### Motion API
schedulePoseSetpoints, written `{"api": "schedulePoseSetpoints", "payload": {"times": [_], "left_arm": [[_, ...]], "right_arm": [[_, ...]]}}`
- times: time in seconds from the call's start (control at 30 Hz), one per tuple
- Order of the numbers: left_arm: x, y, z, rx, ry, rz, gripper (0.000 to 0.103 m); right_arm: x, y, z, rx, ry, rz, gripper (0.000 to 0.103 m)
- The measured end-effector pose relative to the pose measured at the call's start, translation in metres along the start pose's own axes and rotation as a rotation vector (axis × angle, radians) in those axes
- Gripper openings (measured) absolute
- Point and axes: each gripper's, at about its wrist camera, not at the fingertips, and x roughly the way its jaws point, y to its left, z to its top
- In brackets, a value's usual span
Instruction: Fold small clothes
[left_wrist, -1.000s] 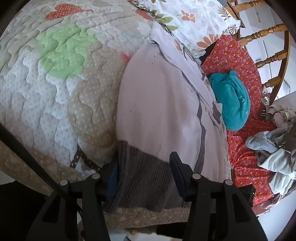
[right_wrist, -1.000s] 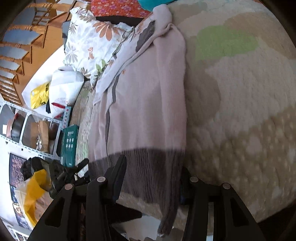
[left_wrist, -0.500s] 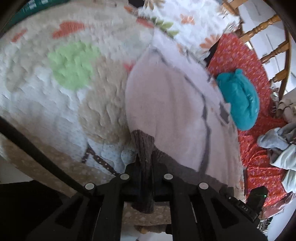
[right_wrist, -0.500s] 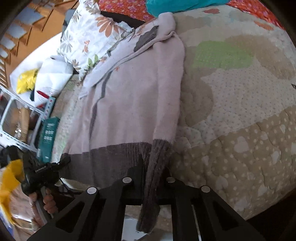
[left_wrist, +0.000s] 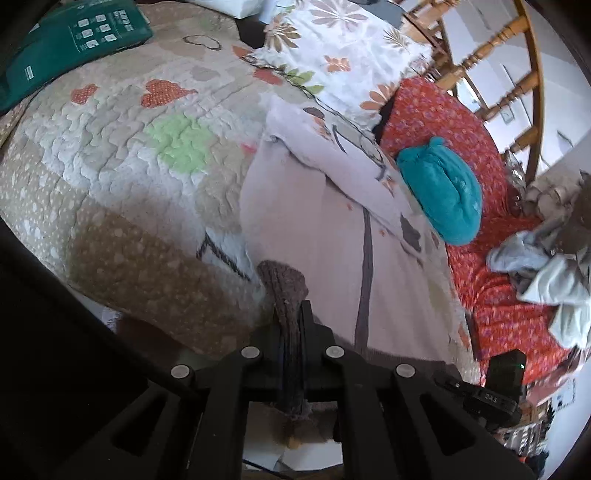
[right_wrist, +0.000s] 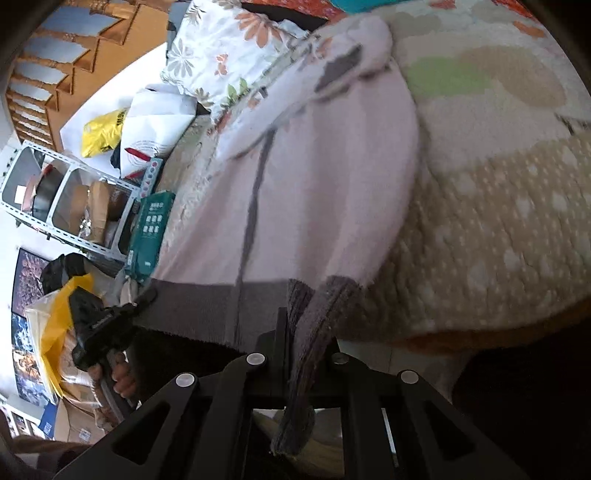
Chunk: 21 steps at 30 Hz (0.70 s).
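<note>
A pale pink knit sweater (left_wrist: 317, 229) with a grey-brown ribbed hem lies lengthwise on a quilted bedspread (left_wrist: 110, 158). My left gripper (left_wrist: 290, 325) is shut on one corner of that hem (left_wrist: 282, 280), which bunches up between the jaws. In the right wrist view the same sweater (right_wrist: 314, 184) stretches away from me. The right gripper (right_wrist: 306, 332) is shut on the hem's other corner (right_wrist: 325, 295), and the hem band hangs taut across to the left gripper (right_wrist: 99, 325), held by a hand at the lower left.
A floral pillow (left_wrist: 343, 48) and a teal garment (left_wrist: 443, 192) lie beyond the sweater on a red cloth (left_wrist: 480, 258). Grey clothes (left_wrist: 546, 273) pile at the right by a wooden chair (left_wrist: 517, 85). A green box (left_wrist: 74, 40) rests on the bed; shelves (right_wrist: 66, 195) stand beside it.
Both grippers went from open around the hem to shut on its corners. They have since risen, lifting the hem off the bed edge.
</note>
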Motion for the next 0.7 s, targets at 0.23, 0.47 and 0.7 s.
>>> {"api": "schedulePoseSetpoints", "payload": {"times": [0.23, 0.47, 0.7], "left_arm": [[0.028, -0.030, 0.092, 0.055, -0.117, 0.063, 0.006], [0.130, -0.048, 0.186, 0.050, -0.080, 0.136, 0.006], [0.221, -0.057, 0.236, 0.049, -0.009, 0.210, 0.008]], "right_arm": [[-0.003, 0.046, 0.089, -0.141, -0.107, 0.003, 0.007], [0.032, 0.029, 0.195, -0.063, -0.192, -0.064, 0.007], [0.077, -0.020, 0.269, 0.076, -0.148, -0.058, 0.010]]}}
